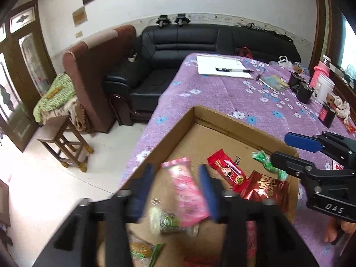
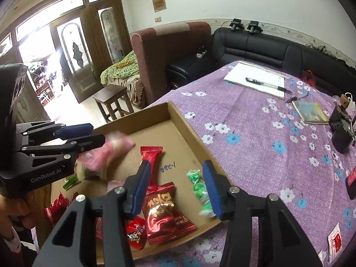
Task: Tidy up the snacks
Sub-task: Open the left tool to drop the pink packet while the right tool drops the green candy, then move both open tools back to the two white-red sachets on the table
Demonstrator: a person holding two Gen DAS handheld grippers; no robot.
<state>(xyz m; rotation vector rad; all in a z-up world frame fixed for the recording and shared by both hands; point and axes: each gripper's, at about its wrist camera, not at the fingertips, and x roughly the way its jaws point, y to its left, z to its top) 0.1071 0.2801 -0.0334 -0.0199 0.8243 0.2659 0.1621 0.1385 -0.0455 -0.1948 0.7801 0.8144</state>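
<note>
A shallow cardboard box (image 1: 173, 129) (image 2: 189, 133) sits at the near corner of the purple table and holds several snacks. My left gripper (image 1: 175, 169) (image 2: 98, 133) stands open over it; a blurred pink packet (image 1: 187, 189) (image 2: 111, 151) is loose between its blue pads. My right gripper (image 2: 176, 163) (image 1: 280, 147) is open above the box's right side, with a green candy (image 2: 198, 187) (image 1: 267, 162) beside its right pad and not squeezed. On the box floor lie a long red packet (image 2: 151, 155) (image 1: 227, 169) and a red foil packet (image 2: 164, 213) (image 1: 264, 189).
On the flowered tablecloth (image 2: 255, 133) lie a notepad with a pen (image 2: 255, 80), a booklet (image 2: 311, 111) and black holders (image 2: 342, 129). A black sofa (image 1: 189, 44) stands behind the table, a wooden stool (image 1: 66, 146) to the left. A person's hand (image 2: 13, 213) holds the left gripper.
</note>
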